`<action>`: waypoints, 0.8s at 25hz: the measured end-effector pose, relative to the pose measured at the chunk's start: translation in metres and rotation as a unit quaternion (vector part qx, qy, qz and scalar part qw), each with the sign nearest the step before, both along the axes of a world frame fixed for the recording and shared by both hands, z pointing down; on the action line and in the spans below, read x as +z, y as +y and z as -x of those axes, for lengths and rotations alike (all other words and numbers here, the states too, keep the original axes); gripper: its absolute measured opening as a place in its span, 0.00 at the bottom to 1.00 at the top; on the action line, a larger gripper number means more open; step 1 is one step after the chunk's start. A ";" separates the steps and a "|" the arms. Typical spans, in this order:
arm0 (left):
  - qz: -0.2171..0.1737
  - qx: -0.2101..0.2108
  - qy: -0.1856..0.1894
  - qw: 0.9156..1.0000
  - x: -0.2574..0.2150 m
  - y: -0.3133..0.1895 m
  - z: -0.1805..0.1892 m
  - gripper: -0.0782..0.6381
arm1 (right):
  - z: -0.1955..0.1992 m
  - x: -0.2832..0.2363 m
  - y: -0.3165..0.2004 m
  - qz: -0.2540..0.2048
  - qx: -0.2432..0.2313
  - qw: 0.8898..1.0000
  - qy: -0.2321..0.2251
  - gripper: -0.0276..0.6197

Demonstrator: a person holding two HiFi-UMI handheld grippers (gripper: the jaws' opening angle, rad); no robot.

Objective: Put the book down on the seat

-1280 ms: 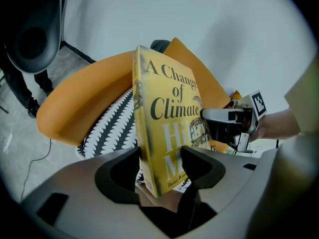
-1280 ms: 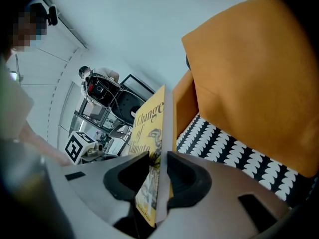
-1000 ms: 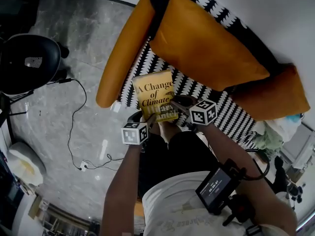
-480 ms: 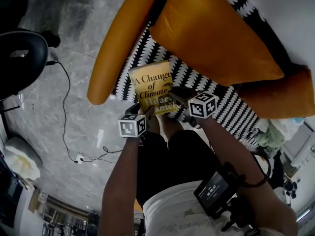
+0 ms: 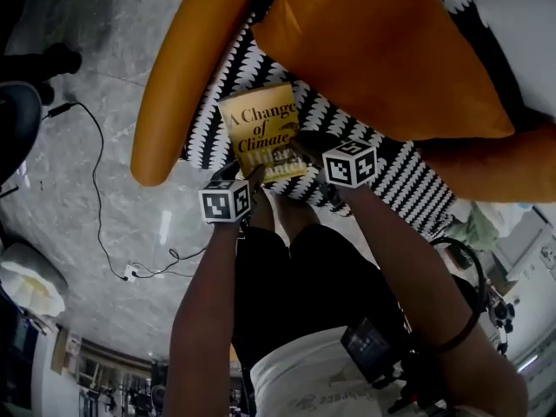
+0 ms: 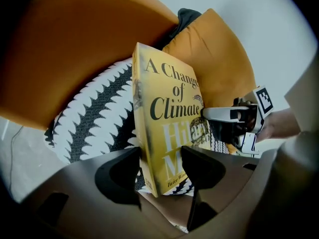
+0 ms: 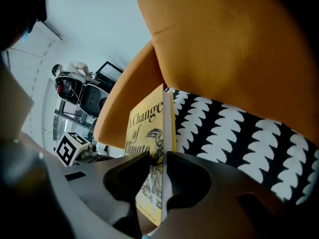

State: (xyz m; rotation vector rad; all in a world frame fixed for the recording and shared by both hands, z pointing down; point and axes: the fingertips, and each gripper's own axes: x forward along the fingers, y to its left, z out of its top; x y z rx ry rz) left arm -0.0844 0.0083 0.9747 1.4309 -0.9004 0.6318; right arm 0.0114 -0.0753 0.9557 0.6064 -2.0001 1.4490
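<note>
A yellow book (image 5: 261, 131) titled "A Change of Climate" is held by its near edge in both grippers. My left gripper (image 5: 250, 175) is shut on its lower left corner, near the spine (image 6: 144, 133). My right gripper (image 5: 301, 148) is shut on its lower right edge (image 7: 162, 148). The book hangs tilted over the front of the black-and-white patterned seat (image 5: 391, 174), close to the orange armrest (image 5: 187, 68). Whether it touches the seat I cannot tell. The right gripper (image 6: 234, 116) also shows in the left gripper view.
A big orange back cushion (image 5: 373, 50) leans behind the seat, and a second orange armrest (image 5: 495, 168) closes the right side. A grey marble floor (image 5: 87, 85) with a cable (image 5: 97, 189) lies left. A black chair (image 5: 13, 120) stands at the far left.
Both grippers have carried the book forward, further over the patterned seat. The sofa now fills more of the head view and the black chair has slid off to the left.
</note>
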 end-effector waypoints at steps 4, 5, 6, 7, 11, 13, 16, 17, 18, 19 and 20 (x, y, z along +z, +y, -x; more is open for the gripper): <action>-0.009 0.009 -0.002 1.000 -0.002 0.000 0.003 0.49 | 0.000 -0.002 0.003 0.007 0.028 1.000 0.007 0.22; -0.011 0.013 -0.003 1.000 -0.002 -0.002 0.004 0.49 | 0.000 -0.001 0.002 0.006 0.033 0.999 0.008 0.22; -0.012 0.015 -0.004 1.000 0.000 -0.003 0.004 0.49 | -0.001 0.001 0.002 0.006 0.039 0.999 0.009 0.22; -0.011 0.017 -0.004 1.000 0.004 -0.004 0.004 0.49 | -0.001 0.005 0.001 0.007 0.044 0.999 0.010 0.22; 0.002 0.027 -0.012 1.000 0.018 -0.001 0.007 0.49 | 0.000 0.023 0.007 0.018 0.046 0.999 0.017 0.21; 0.010 0.027 -0.015 0.999 0.021 0.003 0.006 0.49 | -0.001 0.027 0.011 0.019 0.048 0.998 0.022 0.21; 0.014 0.015 -0.012 1.000 0.020 0.004 0.005 0.49 | -0.002 0.028 0.011 0.012 0.059 0.998 0.021 0.21; 0.016 0.012 -0.010 1.000 0.017 0.007 0.005 0.49 | -0.003 0.026 0.013 0.012 0.064 0.998 0.018 0.21; 0.017 0.010 -0.008 1.000 0.014 0.010 0.004 0.49 | -0.004 0.023 0.016 0.013 0.069 0.997 0.016 0.21; 0.018 0.010 -0.007 1.000 0.010 0.013 0.004 0.49 | -0.005 0.020 0.019 0.014 0.074 0.997 0.014 0.21; 0.017 0.010 -0.008 1.000 0.008 0.013 0.004 0.49 | -0.007 0.017 0.020 0.012 0.080 0.997 0.014 0.21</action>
